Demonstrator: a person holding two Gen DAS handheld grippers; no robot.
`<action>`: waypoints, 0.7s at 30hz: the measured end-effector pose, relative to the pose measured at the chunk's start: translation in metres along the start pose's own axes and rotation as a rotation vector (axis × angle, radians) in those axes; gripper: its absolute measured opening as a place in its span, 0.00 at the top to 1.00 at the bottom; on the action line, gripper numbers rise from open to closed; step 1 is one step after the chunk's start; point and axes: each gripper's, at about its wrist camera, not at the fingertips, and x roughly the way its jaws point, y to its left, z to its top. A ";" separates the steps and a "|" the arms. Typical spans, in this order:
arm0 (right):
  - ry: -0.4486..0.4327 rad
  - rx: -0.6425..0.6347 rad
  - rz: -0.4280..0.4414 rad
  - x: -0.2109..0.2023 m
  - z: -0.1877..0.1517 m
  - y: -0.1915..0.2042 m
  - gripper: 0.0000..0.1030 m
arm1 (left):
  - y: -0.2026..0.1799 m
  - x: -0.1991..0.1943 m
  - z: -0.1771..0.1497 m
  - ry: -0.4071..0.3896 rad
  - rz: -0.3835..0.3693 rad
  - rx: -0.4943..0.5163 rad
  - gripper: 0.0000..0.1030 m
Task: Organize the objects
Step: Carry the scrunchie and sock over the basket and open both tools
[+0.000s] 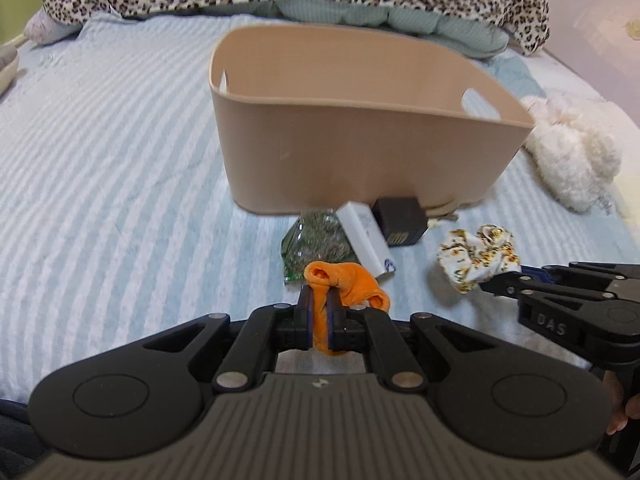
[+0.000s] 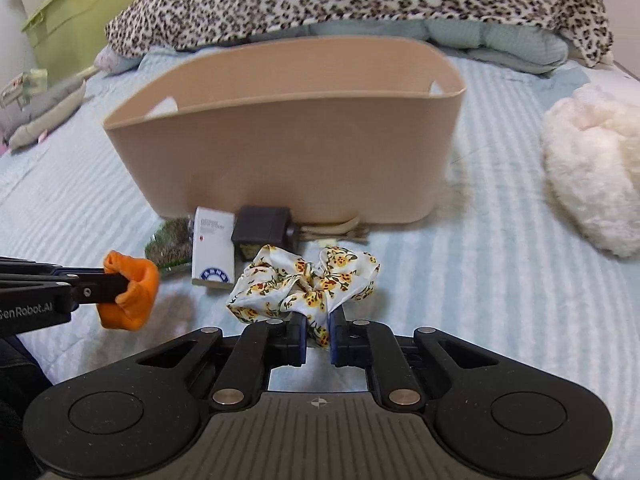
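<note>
Basket (image 2: 288,160) rim unobstructed; scrunchies (image 2: 308,284) gripped.

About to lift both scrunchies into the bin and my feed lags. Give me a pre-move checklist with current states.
1. Left gripper shut on orange scrunchie: ok.
2. Right gripper shut on floral scrunchie: ok.
3. Beige bin upright, mouth open: ok.
4. Bin floor free for drop: cannot tell, hidden by the near wall.
5. White box, black charger and green packet not caught in either grip: ok.
6. Grips firm enough for lifting: cannot tell.
</note>
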 end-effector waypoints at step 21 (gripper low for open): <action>-0.305 0.004 -0.063 -0.074 0.086 -0.024 0.90 | -0.010 -0.040 0.080 -0.242 0.051 0.039 0.93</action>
